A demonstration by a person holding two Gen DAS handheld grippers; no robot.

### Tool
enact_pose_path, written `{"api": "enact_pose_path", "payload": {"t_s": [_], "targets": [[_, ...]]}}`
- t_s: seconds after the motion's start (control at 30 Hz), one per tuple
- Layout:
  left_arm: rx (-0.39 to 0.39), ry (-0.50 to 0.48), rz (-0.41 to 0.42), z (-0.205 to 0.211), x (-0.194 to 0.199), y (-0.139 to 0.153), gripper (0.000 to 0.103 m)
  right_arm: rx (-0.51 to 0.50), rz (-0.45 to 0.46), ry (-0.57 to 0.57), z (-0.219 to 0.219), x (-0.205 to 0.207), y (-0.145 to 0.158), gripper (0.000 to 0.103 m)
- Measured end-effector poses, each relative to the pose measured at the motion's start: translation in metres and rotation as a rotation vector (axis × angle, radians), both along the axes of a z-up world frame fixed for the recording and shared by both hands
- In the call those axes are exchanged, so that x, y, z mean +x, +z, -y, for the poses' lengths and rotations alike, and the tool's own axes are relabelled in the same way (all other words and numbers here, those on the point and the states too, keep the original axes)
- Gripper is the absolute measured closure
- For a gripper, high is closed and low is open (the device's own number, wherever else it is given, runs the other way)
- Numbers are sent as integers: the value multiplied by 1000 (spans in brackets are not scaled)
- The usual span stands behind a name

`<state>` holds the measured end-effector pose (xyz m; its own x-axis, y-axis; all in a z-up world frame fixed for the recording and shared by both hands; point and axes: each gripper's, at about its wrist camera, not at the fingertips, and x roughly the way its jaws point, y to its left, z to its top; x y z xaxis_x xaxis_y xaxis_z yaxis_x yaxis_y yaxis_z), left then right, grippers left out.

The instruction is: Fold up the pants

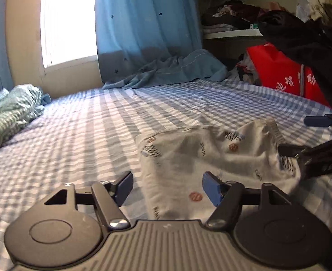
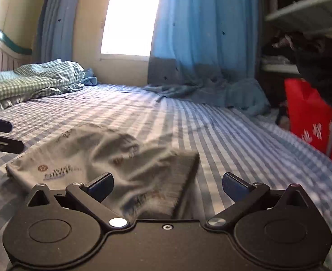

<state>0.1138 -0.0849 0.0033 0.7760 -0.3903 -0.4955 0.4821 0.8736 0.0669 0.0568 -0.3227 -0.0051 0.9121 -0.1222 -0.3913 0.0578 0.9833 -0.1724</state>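
The small white pants (image 1: pixel 188 158), printed with words and orange round marks, lie crumpled on the blue checked bed sheet (image 1: pixel 80 135). My left gripper (image 1: pixel 167 188) stands open low over their near edge, the cloth lying between its blue pads without being pinched. At the right edge of that view, my right gripper (image 1: pixel 301 135) is open at the far side of the pants, its lower finger close to the ribbed waistband. In the right wrist view the pants (image 2: pixel 111 155) lie between and just ahead of the widely open right gripper (image 2: pixel 167 186). The left gripper (image 2: pixel 2 134) shows at the left edge.
A green checked quilt (image 2: pixel 35 79) is bunched at the head of the bed. A blue curtain (image 1: pixel 143 22) drapes onto the far edge, beside a blue cloth (image 1: pixel 184 67). A red bag (image 1: pixel 283 70) and shelves of clothes (image 1: pixel 229 24) stand right. A dark sleeve (image 1: pixel 306 40) hangs above.
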Motion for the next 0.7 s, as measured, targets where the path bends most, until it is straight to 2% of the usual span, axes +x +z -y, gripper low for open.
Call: {"api": "enact_pose_path", "payload": {"t_s": [0.03,0.13,0.17,0.23,0.3,0.33,0.4,0.47,0.6,0.7], "targets": [[4,37,-20,4,6,-5,26,-24,-23,-13,-3,9,-4,1],[95,176,-87,4,15,-28,27,-137,-116,-77,-3,21,-27,1],[102,192,-110,-5,14,-37,25,-148,-111,-75,1,15,-34,1],[-2,190,-136,-31,0,-44,17,-64,-58,-66,18,-7,-40,1],[-18,209,-193,-48,-5,-44,10,43,-35,-54,34,-21,-37,1],[-13,215,-199,-54,-8,-42,9,63,-17,-56,39,-25,-34,1],[-6,245,-182,-60,-5,-31,9,45,47,-76,42,-27,-21,1],[-44,251,-139,-56,6,-15,9,19,73,-93,42,-12,-11,1],[-92,250,-57,-17,58,9,5,-82,78,-170,38,42,0,1],[-50,251,-24,18,105,4,3,-157,7,-246,43,79,-11,1]]}}
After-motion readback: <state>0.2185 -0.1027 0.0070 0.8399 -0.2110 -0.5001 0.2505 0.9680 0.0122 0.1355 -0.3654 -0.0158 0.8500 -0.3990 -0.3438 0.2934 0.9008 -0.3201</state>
